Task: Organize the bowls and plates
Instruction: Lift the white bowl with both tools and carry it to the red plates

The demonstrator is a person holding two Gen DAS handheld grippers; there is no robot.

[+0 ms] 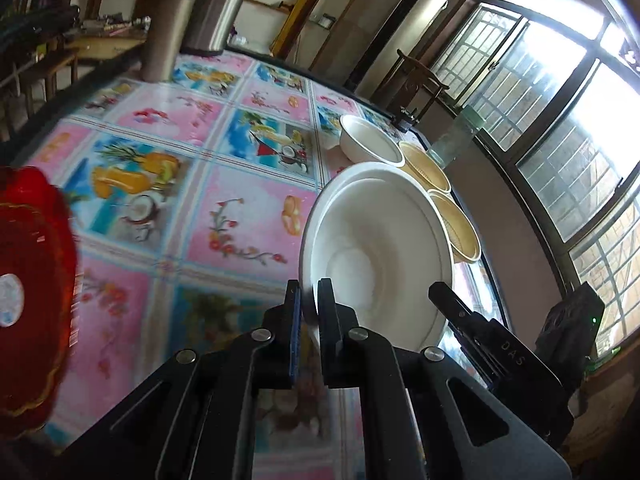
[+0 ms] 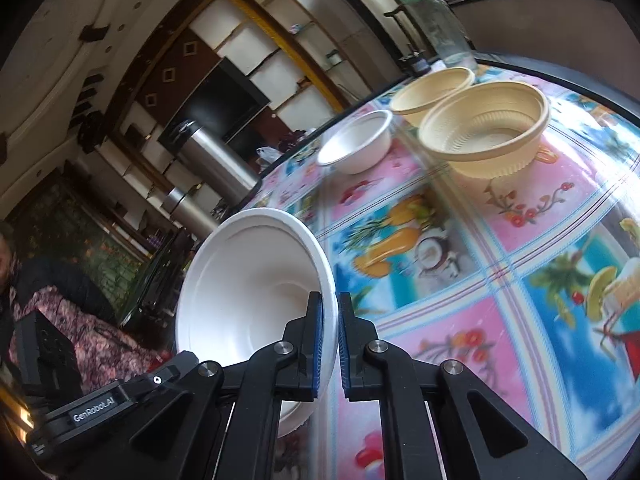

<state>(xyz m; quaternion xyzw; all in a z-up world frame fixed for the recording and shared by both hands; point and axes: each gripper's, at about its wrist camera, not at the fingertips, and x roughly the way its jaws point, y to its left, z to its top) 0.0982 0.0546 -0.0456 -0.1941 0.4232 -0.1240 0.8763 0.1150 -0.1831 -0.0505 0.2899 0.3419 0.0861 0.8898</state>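
Both grippers pinch the rim of one large white bowl [image 1: 376, 248], held tilted above the fruit-patterned tablecloth [image 1: 168, 128]: the left gripper [image 1: 309, 308] clamps one side of the rim and the right gripper [image 2: 330, 320] clamps the opposite side. Beyond the large white bowl, a small white bowl [image 2: 356, 142] sits on the cloth, with two beige ribbed bowls [image 2: 486, 128] just beside it. Left of the large bowl, a red scalloped plate [image 1: 32, 292] lies at the cloth's edge.

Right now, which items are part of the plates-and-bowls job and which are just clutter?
Job: large white bowl held by both grippers; small white bowl; two ribbed beige plastic bowls; red scalloped plate.
Clutter: clear green-lidded jar; steel flask.
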